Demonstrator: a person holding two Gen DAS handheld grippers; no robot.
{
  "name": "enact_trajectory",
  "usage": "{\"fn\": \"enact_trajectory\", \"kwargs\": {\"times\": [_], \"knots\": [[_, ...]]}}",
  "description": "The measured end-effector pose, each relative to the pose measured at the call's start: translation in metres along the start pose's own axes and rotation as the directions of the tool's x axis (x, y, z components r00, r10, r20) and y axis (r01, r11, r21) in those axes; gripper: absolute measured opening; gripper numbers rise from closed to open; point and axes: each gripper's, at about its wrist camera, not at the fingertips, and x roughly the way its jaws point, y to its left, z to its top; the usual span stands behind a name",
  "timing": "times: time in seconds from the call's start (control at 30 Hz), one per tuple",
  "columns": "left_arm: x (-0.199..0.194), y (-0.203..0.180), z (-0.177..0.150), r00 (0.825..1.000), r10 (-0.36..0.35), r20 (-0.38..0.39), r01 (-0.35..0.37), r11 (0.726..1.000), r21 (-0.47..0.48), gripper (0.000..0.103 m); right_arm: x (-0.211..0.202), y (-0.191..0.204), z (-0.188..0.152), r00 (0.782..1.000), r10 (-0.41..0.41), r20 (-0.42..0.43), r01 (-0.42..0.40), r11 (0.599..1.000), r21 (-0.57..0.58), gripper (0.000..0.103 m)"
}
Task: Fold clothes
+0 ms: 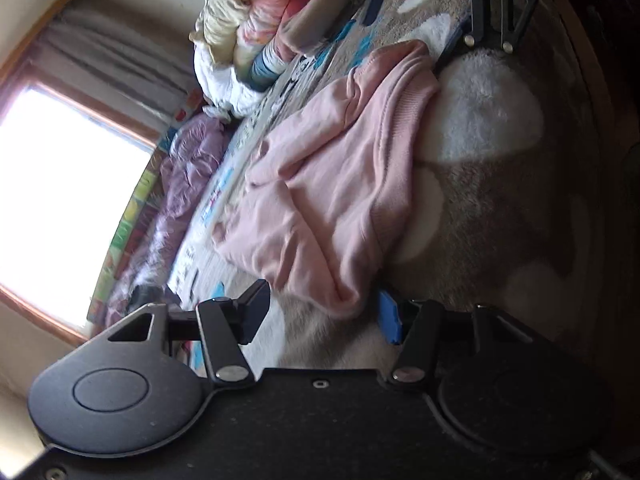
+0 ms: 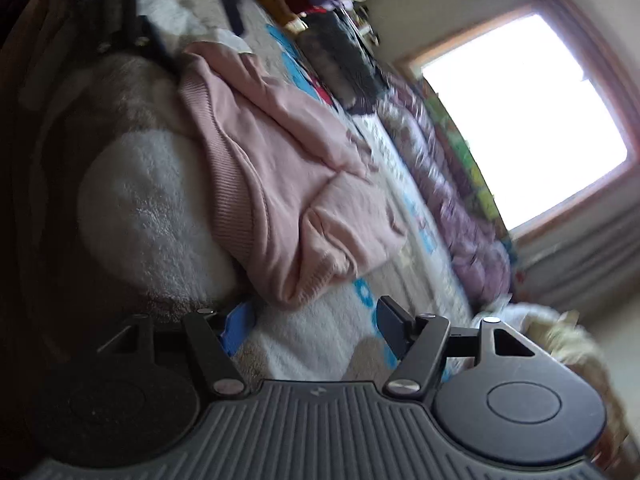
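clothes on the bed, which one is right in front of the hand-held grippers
The pink sweatshirt, spread crumpled just beyond both. The other clothes sit apart in a pile farther along the bed.

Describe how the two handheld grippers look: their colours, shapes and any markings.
The left gripper is matte black, with two round disc housings, flat linkage bars with silver rivets, one bright blue finger pad and one dark one. The right gripper has the same build, plus a ribbed grey centre plate with a small logo. No cables, hands or sleeves are visible.
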Motion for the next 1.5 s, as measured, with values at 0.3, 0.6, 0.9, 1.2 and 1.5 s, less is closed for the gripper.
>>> {"fn": "enact_trajectory", "kwargs": {"times": [0.3,0.6,0.9,1.2,1.5], "knots": [[-0.005,0.004,-0.008,0.996,0.064,0.058,-0.062,0.997,-0.038,0.061,-0.011,0.006,-0.010,0.988,-0.116,0.098,0.114,0.993,0.019,0.065],[0.002,0.006,-0.010,0.992,0.055,0.115,-0.053,0.998,-0.020,0.059,-0.007,-0.006,-0.012,0.988,-0.038,0.147,0.025,0.996,0.088,0.061],[0.011,0.008,-0.008,0.993,0.010,0.118,-0.007,1.000,-0.028,0.035,-0.001,-0.014,-0.012,0.985,0.058,0.163,-0.084,0.984,0.157,0.032],[0.006,0.003,-0.002,0.997,-0.004,0.082,0.004,1.000,-0.002,0.008,-0.007,-0.020,-0.006,0.982,0.108,0.153,-0.143,0.961,0.236,0.024],[-0.037,0.007,0.007,0.992,-0.028,0.120,0.027,1.000,0.012,0.007,-0.059,-0.025,-0.005,0.977,0.086,0.193,-0.135,0.957,0.258,0.019]]}}
